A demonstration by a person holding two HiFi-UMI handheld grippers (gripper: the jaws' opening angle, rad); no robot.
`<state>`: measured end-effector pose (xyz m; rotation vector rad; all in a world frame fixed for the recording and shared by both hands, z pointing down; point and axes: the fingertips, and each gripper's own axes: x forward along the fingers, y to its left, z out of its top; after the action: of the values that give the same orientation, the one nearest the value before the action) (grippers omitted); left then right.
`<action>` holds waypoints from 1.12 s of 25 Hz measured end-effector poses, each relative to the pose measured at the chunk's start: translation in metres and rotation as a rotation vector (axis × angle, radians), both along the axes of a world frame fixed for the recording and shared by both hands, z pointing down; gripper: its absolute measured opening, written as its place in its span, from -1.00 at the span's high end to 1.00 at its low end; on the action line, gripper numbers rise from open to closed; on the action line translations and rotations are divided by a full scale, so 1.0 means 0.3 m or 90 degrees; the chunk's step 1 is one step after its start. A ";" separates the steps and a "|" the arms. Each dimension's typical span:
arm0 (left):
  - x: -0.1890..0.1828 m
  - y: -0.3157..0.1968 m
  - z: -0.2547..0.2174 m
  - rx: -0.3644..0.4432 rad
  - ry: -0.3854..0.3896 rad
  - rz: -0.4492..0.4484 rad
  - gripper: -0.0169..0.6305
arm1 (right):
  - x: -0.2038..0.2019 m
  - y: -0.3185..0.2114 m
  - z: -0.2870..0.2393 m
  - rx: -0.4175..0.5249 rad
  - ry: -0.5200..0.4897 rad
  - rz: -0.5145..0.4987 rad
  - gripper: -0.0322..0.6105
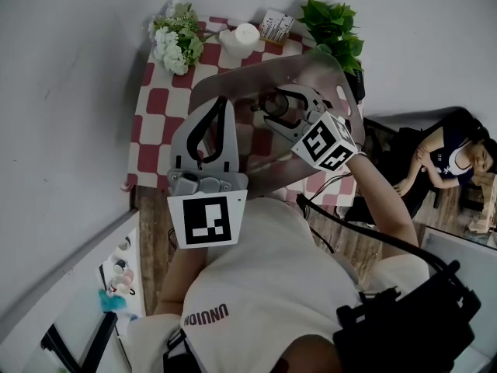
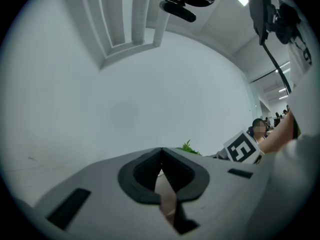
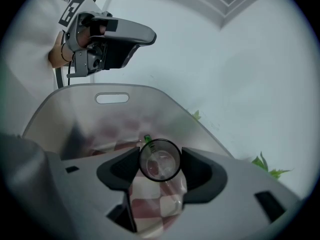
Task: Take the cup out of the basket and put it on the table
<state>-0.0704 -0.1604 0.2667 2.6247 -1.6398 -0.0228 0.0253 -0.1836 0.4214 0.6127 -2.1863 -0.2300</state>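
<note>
Dark rubber pads (image 3: pixel 122 170) of the right gripper (image 3: pixel 160 166) press on both sides of the cup (image 3: pixel 159 160), so these jaws are clamped on it. The cup is a small clear glass, round, with a dark rim and thin smooth walls. It sits inside the basket (image 3: pixel 75 114). I cannot tell if its bottom touches the basket floor or is already lifted.

I think the step in hand is the lifting out. Smooth glass can slip, so the grip should stay firm and the cup upright. It is best raised straight up until it is above the basket rim, and only then carried sideways.

The basket is of grey, half-transparent plastic with rounded walls and a slot handle. It stands toward the near right corner of the surface (image 1: pixel 159 99), which is covered with a red and white checked cloth. Bare cloth along the left edge looks like a good place.

The left gripper (image 2: pixel 161 156) has its jaws together, holding nothing, and points at the wall.
</note>
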 end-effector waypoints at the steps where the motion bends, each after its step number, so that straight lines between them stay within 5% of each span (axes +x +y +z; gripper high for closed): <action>1: 0.001 0.001 0.000 -0.001 0.001 0.001 0.91 | 0.000 0.000 -0.008 0.003 -0.003 0.002 0.03; 28: 0.056 0.036 -0.014 -0.002 0.000 0.042 0.91 | 0.044 0.041 -0.180 0.085 -0.068 0.075 0.03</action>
<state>-0.0537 -0.1495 0.2626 2.6741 -1.5509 -0.0180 0.0387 -0.1713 0.3674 0.8427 -2.2403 -0.2876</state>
